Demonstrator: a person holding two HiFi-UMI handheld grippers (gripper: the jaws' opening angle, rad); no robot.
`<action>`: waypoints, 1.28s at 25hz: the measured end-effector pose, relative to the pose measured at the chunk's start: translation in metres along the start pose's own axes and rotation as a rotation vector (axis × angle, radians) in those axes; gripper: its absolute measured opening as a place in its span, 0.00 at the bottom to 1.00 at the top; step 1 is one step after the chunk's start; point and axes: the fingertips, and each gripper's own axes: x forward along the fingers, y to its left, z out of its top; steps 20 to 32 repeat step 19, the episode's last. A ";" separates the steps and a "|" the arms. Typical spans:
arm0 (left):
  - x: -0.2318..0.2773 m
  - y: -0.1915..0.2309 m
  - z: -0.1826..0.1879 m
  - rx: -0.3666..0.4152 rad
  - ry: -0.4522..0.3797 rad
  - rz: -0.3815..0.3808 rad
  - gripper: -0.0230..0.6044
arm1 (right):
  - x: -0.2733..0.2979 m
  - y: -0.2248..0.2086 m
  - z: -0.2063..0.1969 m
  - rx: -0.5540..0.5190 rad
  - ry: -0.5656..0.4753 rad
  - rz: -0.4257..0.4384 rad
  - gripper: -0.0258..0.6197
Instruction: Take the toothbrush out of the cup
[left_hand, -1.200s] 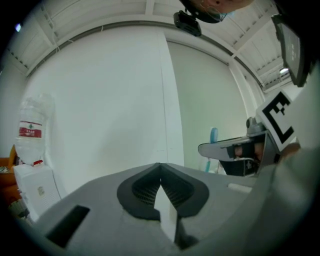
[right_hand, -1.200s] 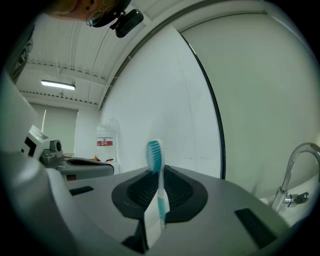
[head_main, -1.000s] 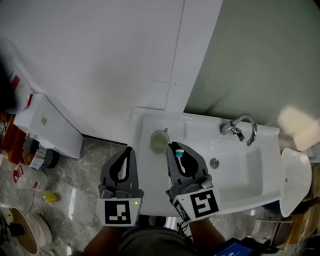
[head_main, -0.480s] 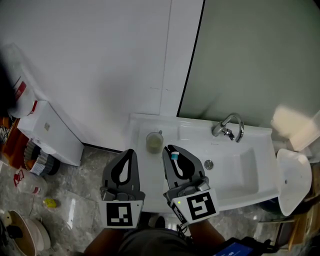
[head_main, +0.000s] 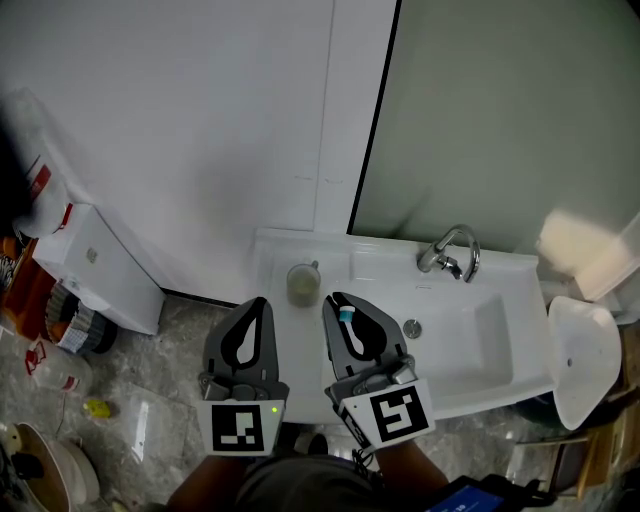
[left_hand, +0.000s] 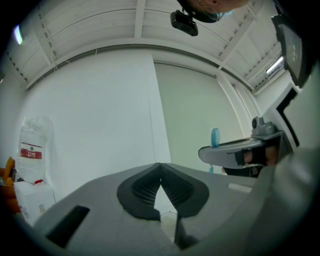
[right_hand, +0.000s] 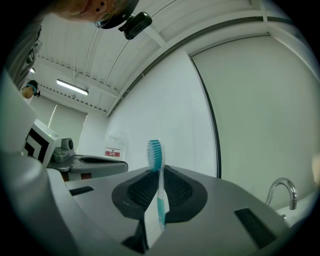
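Right gripper view: right tongs (right_hand: 160, 172), held level, clench the upright toothbrush (right_hand: 161, 200); left tongs (left_hand: 160, 172) alongside, closed and empty; cup (head_main: 302, 284) ahead.

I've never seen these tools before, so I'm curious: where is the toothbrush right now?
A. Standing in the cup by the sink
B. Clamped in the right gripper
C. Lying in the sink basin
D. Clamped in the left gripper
B: the right gripper view shows the toothbrush upright, bristles up, pinched between the jaws of the right gripper, while the cup stands apart on the sink ledge.
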 end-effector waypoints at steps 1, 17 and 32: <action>0.000 -0.001 0.000 0.000 0.002 0.000 0.06 | 0.000 -0.001 0.000 0.000 -0.001 -0.001 0.09; 0.008 -0.006 -0.001 0.004 0.002 -0.005 0.06 | 0.001 -0.011 -0.001 0.005 -0.015 -0.011 0.09; 0.009 -0.006 -0.001 0.004 0.006 -0.005 0.06 | 0.001 -0.012 -0.001 0.005 -0.019 -0.012 0.09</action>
